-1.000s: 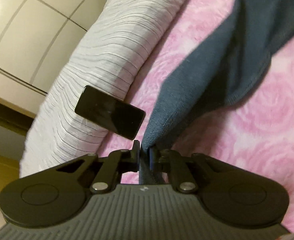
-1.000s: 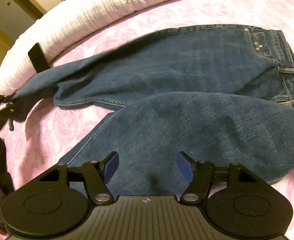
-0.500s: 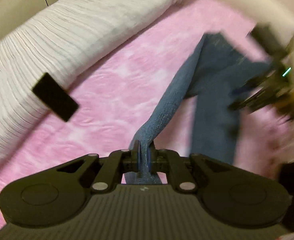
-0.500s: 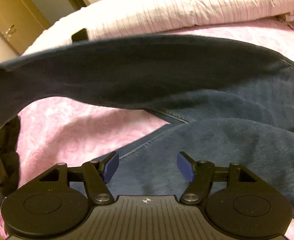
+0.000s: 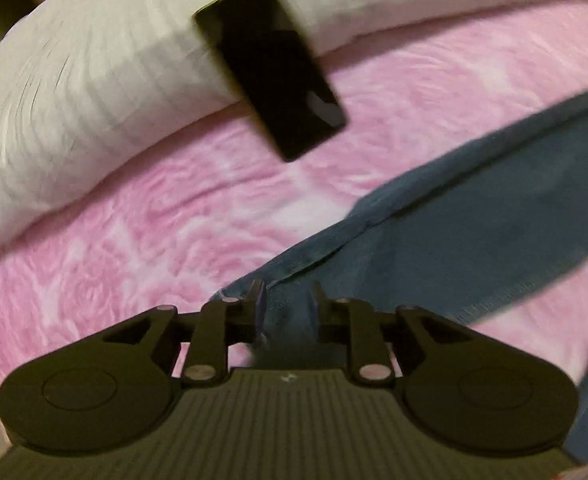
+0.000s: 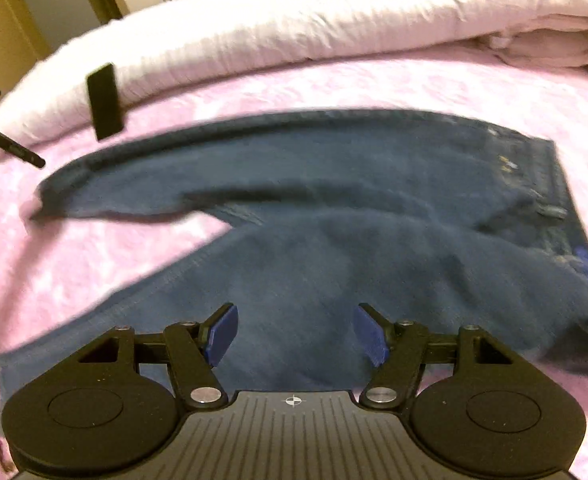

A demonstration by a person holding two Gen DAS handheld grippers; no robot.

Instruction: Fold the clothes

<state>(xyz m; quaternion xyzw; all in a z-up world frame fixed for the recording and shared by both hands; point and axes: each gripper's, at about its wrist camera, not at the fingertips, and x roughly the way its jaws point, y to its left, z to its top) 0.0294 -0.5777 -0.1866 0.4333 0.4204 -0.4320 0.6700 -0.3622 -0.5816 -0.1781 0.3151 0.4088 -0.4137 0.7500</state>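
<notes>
1. The bed's pink rose-patterned blanket point(image 6: 294, 84) fills both views, with a rolled white quilt point(image 6: 294, 28) along its far edge.
2. The jeans point(image 6: 333, 168) lie across the blanket, waistband to the right and both legs running left. The far leg lies flat and fairly straight; the near leg angles toward the camera, so the two are splayed, not stacked.
3. A black phone point(image 5: 270, 68) leans against the quilt, just beyond the far leg's hem.
4. The right gripper point(image 6: 295, 334) hovers over the near leg, fingers wide apart, holding nothing.
5. The left gripper point(image 5: 286, 308) sits at the far leg's hem, fingers parted, denim between them but not clamped.
6. Judgement: the legs are being laid out; next, one leg should go onto the other, seams matched.
</notes>
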